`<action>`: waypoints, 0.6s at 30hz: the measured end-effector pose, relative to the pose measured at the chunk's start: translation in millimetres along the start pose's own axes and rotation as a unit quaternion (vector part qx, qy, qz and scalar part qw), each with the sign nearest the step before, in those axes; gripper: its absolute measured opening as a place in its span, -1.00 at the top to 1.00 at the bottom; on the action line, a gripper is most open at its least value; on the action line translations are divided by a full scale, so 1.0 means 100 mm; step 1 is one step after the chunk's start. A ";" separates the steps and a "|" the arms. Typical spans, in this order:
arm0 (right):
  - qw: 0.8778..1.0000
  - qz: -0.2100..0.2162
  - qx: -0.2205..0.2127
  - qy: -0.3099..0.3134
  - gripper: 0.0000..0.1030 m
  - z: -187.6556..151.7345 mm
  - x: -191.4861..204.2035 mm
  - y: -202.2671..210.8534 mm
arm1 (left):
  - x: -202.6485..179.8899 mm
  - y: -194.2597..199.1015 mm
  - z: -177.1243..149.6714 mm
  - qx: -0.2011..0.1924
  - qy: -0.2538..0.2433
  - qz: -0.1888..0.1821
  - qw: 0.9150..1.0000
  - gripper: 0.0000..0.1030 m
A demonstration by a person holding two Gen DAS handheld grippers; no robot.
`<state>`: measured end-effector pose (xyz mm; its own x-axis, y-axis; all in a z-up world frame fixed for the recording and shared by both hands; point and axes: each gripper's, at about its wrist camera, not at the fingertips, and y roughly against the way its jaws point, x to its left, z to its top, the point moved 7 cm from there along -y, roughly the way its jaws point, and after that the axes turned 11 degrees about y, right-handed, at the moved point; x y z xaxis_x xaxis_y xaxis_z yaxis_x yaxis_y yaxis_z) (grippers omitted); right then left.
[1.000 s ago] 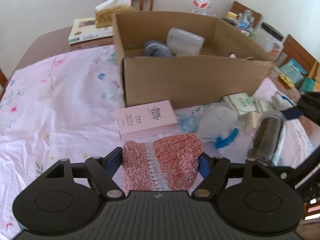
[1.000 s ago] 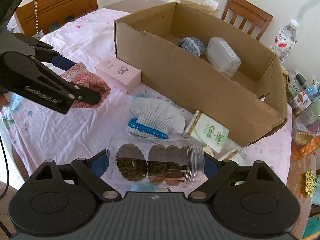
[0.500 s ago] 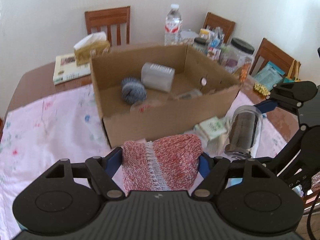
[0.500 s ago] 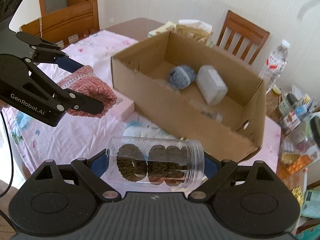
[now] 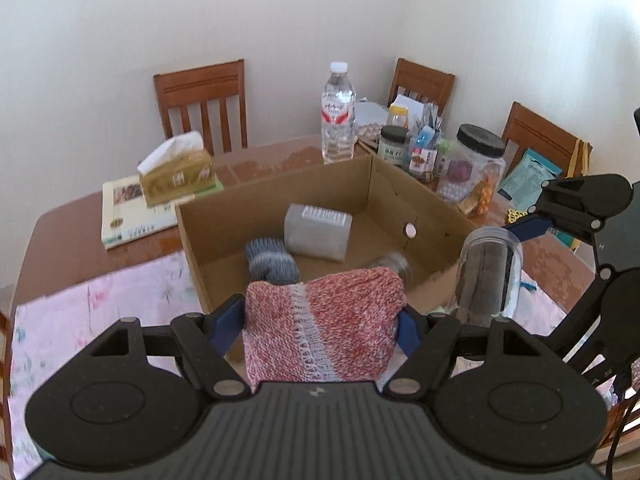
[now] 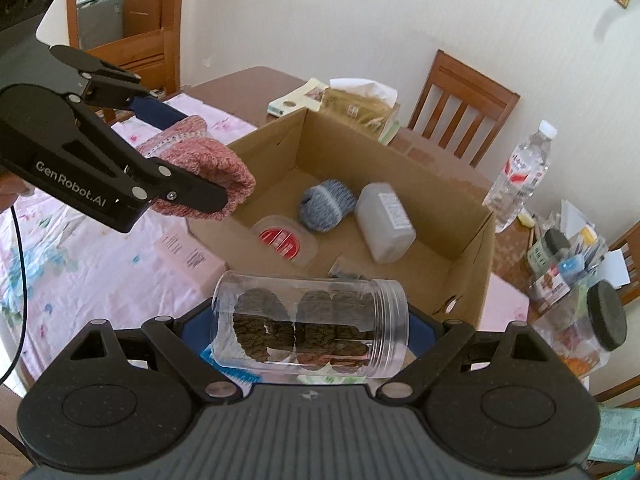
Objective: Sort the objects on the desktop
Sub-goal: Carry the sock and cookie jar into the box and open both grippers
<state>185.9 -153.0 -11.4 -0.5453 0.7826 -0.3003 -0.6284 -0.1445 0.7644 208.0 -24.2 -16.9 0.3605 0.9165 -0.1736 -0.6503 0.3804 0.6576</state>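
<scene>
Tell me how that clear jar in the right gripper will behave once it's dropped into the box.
The clear jar is a smooth cylinder held sideways in the right gripper, so it will probably roll on the cardboard box floor. It looks like rigid plastic, so unlikely to crumple. Its dark contents seem loose and may shift.

Both grippers up over the cardboard box!
Right gripper clamps a clear jar sideways; left gripper pinches a red knit piece.

left gripper clamped, right gripper seemingly clamped, both raised
</scene>
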 end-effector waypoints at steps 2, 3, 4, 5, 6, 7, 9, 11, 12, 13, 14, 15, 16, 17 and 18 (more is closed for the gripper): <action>1.000 -0.007 -0.001 0.003 -0.84 0.04 -0.05 -0.01 | 0.03 -0.04 0.09 -0.004 -0.005 0.000 1.000 -0.46; 1.000 -0.011 -0.002 0.004 -0.84 0.07 -0.08 -0.02 | 0.04 -0.06 0.13 -0.005 -0.007 -0.001 1.000 -0.46; 1.000 -0.013 -0.003 0.004 -0.84 0.08 -0.11 -0.03 | 0.06 -0.09 0.16 -0.006 -0.007 -0.002 1.000 -0.46; 1.000 -0.015 -0.003 0.003 -0.84 0.10 -0.13 -0.03 | 0.08 -0.12 0.20 -0.006 -0.007 -0.001 1.000 -0.46; 1.000 -0.017 -0.003 0.003 -0.84 0.12 -0.16 -0.05 | 0.10 -0.14 0.23 -0.007 -0.007 0.000 1.000 -0.46; 1.000 -0.019 -0.004 0.002 -0.84 0.14 -0.19 -0.06 | 0.11 -0.17 0.26 -0.006 -0.008 0.000 1.000 -0.46; 1.000 -0.026 -0.004 0.003 -0.84 0.18 -0.25 -0.09 | 0.15 -0.23 0.30 -0.004 -0.010 0.002 1.000 -0.46; 1.000 -0.031 -0.004 0.000 -0.84 0.22 -0.31 -0.11 | 0.18 -0.29 0.34 -0.001 -0.012 0.003 1.000 -0.46; 0.999 -0.033 -0.003 -0.002 -0.84 0.24 -0.34 -0.13 | 0.19 -0.32 0.35 0.001 -0.013 0.003 1.000 -0.46; 0.999 -0.034 -0.003 -0.004 -0.84 0.26 -0.37 -0.15 | 0.20 -0.35 0.36 0.003 -0.014 0.003 1.000 -0.47; 0.999 -0.035 -0.003 -0.006 -0.84 0.27 -0.39 -0.16 | 0.21 -0.38 0.37 0.006 -0.015 0.004 1.000 -0.47; 0.999 -0.036 -0.002 -0.007 -0.84 0.28 -0.41 -0.18 | 0.22 -0.41 0.38 0.008 -0.014 0.005 1.000 -0.47; 0.999 -0.037 -0.001 -0.008 -0.84 0.30 -0.43 -0.21 | 0.24 -0.44 0.39 0.010 -0.014 0.003 1.000 -0.47; 0.999 -0.039 -0.001 -0.008 -0.84 0.31 -0.45 -0.22 | 0.25 -0.47 0.40 0.012 -0.014 0.001 1.000 -0.47; 0.999 -0.039 0.000 -0.009 -0.84 0.33 -0.47 -0.24 | 0.26 -0.49 0.41 0.013 -0.014 -0.001 1.000 -0.47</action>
<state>244.4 -166.2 3.1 -0.4842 0.8023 -0.3491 -0.6686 -0.0819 0.7391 277.1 -24.1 -23.6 0.3799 0.9121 -0.1543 -0.6324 0.3778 0.6763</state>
